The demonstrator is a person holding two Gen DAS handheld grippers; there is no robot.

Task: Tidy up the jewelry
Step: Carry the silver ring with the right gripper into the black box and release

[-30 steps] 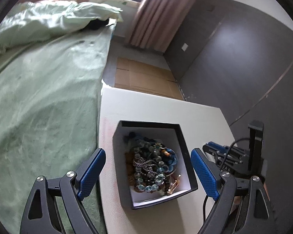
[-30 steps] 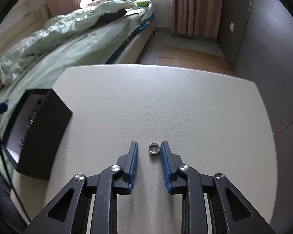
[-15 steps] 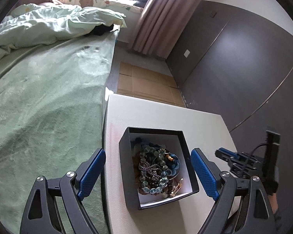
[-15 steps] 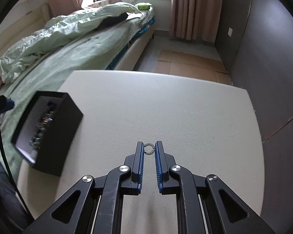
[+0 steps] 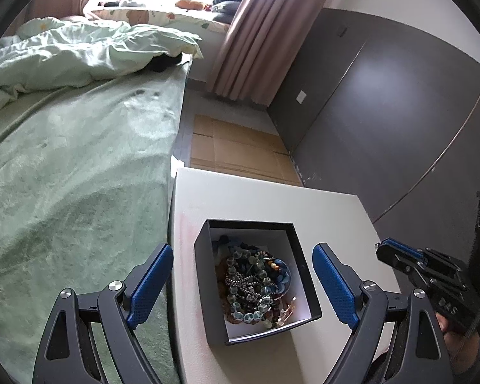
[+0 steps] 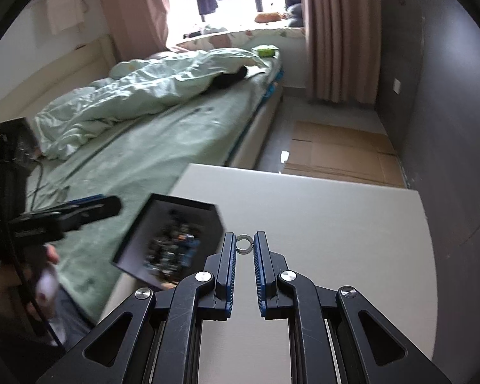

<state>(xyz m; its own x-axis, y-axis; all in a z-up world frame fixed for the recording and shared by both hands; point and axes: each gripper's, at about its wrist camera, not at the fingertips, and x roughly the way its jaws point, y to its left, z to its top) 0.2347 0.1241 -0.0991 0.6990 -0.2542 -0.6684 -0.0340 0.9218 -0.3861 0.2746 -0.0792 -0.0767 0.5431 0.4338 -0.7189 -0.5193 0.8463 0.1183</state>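
Your right tongs [image 6: 245,244] pinch the ring [image 6: 244,244] at the tips, raised clear for transfer to the box [image 5: 299,252] on the worktop [image 5: 259,198]. Your left tongs [image 5: 243,278] hang wide open, empty, straddling the box.

Your box [image 5: 299,265] sits on the bench [image 5: 272,201] at its left near edge, beads [image 5: 249,281] inside. Bed [image 5: 80,160] lies left; cardboard [image 5: 240,147] on floor beyond.

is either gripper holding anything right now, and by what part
The right tongs pinch a small silver ring by its outer edge, at the fingertips. The left tongs are open and hold nothing, straddling the black jewelry box.
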